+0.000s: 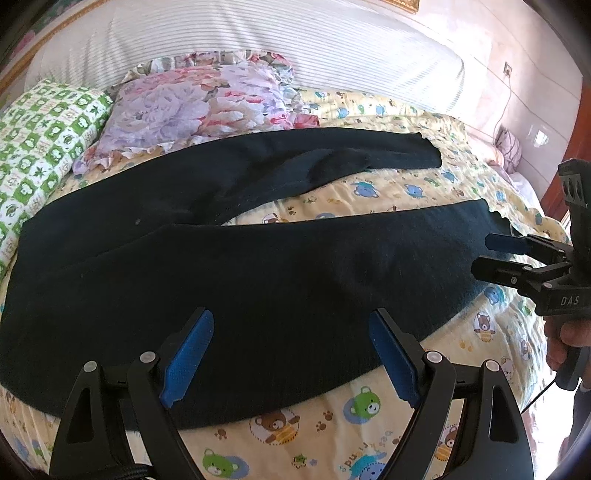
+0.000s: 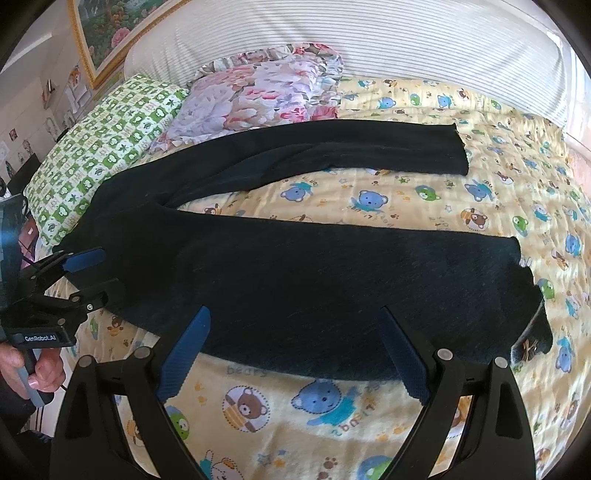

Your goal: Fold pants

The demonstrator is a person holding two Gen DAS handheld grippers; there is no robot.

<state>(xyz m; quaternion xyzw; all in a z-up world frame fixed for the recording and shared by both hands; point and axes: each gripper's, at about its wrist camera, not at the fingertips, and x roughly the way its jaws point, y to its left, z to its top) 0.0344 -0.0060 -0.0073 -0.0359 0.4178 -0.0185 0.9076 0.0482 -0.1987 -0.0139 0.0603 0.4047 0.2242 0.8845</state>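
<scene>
The left hand-held gripper (image 1: pixel 291 354) hangs with its blue pads spread wide over the near edge of the black pants (image 1: pixel 258 266), gripping nothing; the right hand-held gripper (image 2: pixel 295 354) is likewise parted and empty, poised above the near leg. The pants lie spread across the bed (image 2: pixel 369 413), legs splayed apart, waist toward the pillows. Beneath them runs a yellow quilt printed with cartoon bears (blue, green, brown). A green-checked pillow (image 2: pixel 103 147) and a floral one (image 2: pixel 258 99) sit beside each other by the striped white headboard (image 2: pixel 369 40), with a gilt-framed flower picture (image 2: pixel 110 26) on the wall.
</scene>
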